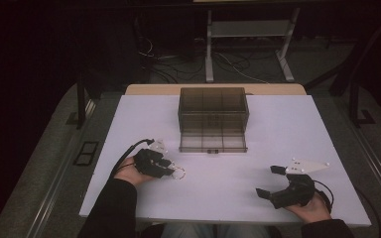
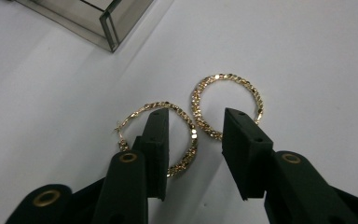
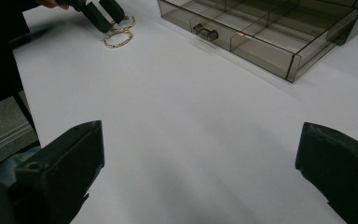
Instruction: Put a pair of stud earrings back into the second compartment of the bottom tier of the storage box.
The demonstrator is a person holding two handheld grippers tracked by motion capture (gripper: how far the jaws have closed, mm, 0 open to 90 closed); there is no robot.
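Observation:
Two gold twisted hoop earrings lie side by side on the white table (image 1: 278, 129), the left hoop (image 2: 137, 111) and the right hoop (image 2: 228, 77) nearly touching. My left gripper (image 2: 196, 114) points down over them. One jaw stands inside the left hoop and the other on the right hoop's near rim, with the adjoining rims in the gap. The pads do not press on them. From above, this gripper (image 1: 171, 168) sits at the front left by the hoops (image 1: 179, 173). My right gripper (image 1: 266, 181) rests at the front right, open wide with nothing in it.
A smoky clear box (image 1: 213, 106) stands at the middle back of the table. Its divided drawer (image 1: 213, 141) is pulled out toward me, with a small handle (image 3: 206, 31) on its front. Cables and table legs lie on the floor beyond.

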